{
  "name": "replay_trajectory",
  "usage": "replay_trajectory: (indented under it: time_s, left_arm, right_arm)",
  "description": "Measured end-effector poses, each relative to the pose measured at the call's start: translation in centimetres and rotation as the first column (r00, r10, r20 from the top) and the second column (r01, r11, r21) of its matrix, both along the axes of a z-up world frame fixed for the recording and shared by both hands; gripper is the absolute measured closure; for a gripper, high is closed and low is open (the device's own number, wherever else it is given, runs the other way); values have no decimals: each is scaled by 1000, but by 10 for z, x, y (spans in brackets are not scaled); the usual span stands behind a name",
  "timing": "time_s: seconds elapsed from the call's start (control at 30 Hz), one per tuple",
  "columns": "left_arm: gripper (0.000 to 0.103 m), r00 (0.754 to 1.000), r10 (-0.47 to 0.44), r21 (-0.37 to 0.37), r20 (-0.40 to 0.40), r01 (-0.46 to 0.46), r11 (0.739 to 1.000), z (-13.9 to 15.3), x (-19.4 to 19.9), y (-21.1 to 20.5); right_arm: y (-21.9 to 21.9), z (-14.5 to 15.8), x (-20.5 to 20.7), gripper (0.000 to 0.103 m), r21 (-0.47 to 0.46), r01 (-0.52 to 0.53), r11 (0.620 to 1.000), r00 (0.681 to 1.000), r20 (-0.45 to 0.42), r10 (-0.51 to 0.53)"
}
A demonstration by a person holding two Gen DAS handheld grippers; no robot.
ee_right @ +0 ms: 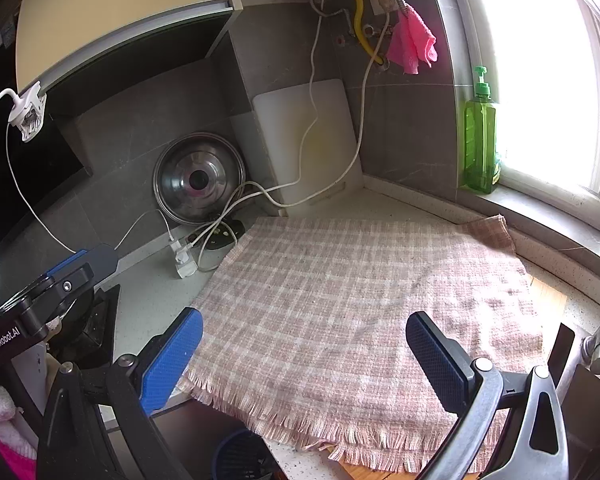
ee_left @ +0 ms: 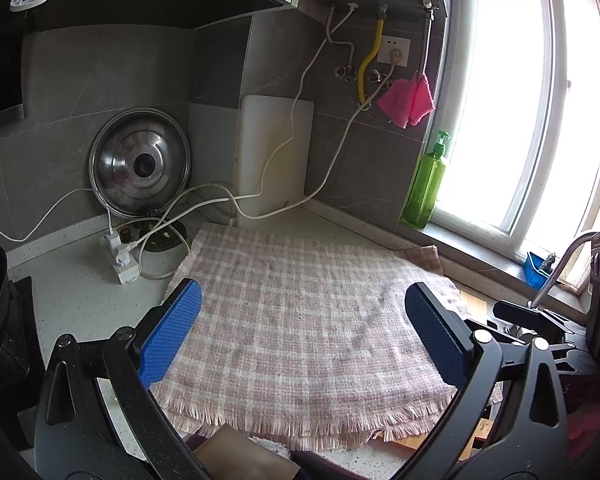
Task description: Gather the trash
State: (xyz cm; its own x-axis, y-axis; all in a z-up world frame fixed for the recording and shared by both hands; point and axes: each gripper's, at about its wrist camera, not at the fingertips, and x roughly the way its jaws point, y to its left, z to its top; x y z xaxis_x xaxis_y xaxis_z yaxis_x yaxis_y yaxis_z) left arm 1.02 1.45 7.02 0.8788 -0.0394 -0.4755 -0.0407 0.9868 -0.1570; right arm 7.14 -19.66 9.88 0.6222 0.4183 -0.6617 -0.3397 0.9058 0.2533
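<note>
A pink-and-white checked cloth [ee_left: 300, 312] with a fringed front edge lies flat on the counter; it also shows in the right wrist view [ee_right: 360, 300]. No piece of trash shows on it. My left gripper [ee_left: 304, 332] is open and empty above the cloth's front part, blue pads wide apart. My right gripper [ee_right: 304, 350] is open and empty above the cloth's front edge. The left gripper's body [ee_right: 56, 280] shows at the left in the right wrist view. A dark blue slatted basket [ee_right: 240, 456] sits below the counter edge.
A power strip [ee_left: 120, 256] with white cables lies left of the cloth. A steel pot lid [ee_left: 140, 168] and a white cutting board [ee_left: 276, 160] lean on the tiled wall. A green soap bottle [ee_left: 426, 184] stands on the windowsill. A faucet [ee_left: 560, 268] is at the right, a stove [ee_left: 4, 320] at the left.
</note>
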Motion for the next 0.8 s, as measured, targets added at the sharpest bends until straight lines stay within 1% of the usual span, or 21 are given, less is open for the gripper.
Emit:
replay_trajectory:
  time_s: [0.23,0.5,0.8]
  left_arm:
    - [0,1000,-2,13,-10,2,1000,-2,0,0]
    - [0,1000,-1,7,-23,1,1000,-2,1,2]
    - [0,1000,4,27,-10,-3,1000,-1,-1,2]
  right_arm:
    - [1,-2,0,0,0,-1,1000,1000,-8,1]
    - [1,-6,0,0,1,5,1000,1000,-25,-5]
    - [-2,-8,0,0,9,14,1000,999,-40,-14]
